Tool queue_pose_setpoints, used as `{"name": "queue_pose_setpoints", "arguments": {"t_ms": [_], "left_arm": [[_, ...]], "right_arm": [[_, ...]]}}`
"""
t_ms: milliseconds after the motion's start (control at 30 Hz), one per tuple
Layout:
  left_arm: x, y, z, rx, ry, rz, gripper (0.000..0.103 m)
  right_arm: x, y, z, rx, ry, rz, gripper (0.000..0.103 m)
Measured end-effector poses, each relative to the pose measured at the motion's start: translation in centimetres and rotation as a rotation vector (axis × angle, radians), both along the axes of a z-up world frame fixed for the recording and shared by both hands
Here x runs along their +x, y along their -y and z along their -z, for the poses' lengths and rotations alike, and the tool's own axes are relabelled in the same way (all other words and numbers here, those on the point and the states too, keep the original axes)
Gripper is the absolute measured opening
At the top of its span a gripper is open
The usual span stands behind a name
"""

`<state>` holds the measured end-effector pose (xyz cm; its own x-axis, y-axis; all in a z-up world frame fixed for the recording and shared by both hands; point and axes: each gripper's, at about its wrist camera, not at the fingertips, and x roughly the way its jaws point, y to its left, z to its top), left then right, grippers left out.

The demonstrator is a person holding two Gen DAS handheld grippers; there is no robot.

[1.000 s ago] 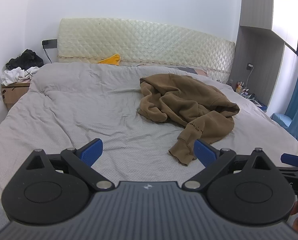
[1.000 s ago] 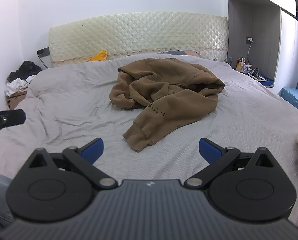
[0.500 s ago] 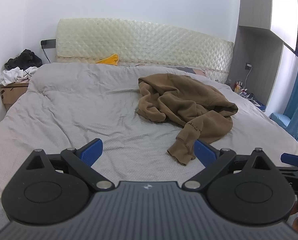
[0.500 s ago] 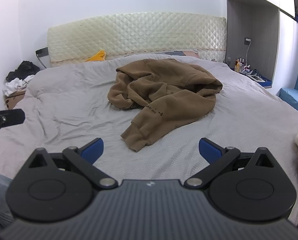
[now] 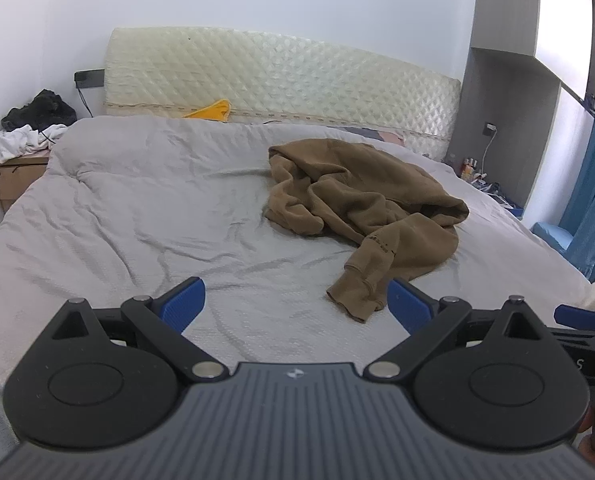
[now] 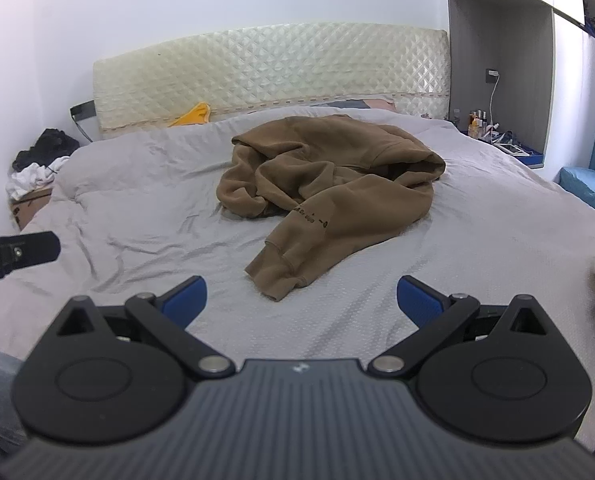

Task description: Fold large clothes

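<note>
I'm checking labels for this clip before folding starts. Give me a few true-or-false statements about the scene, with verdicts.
1. The brown hoodie lies crumpled on the bed. True.
2. The left gripper is shut on a sleeve. False: it is open and holds nothing.
3. The right gripper is open. True.
4. The hoodie is already folded flat. False: it is bunched, with one sleeve cuff trailing toward the grippers.
5. A yellow item sits by the headboard. True.

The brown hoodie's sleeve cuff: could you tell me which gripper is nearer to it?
Right, marginally. The cuff lies ahead between the right gripper's open fingers; for the left gripper it sits by its right-hand finger.
</note>
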<state>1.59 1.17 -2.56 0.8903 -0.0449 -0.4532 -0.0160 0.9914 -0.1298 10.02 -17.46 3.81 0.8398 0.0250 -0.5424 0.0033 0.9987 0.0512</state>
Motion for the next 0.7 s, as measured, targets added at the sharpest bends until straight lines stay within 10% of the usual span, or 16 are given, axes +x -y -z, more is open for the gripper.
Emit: {"name": "queue_pose_setpoints", "arguments": {"t_ms": [700], "left_arm": [[7.4, 0.4, 3.1, 0.029, 0.037, 0.026, 0.099]], "right_arm": [[4.8, 0.7, 3.0, 0.0, 0.035, 0.043, 0.103]]}}
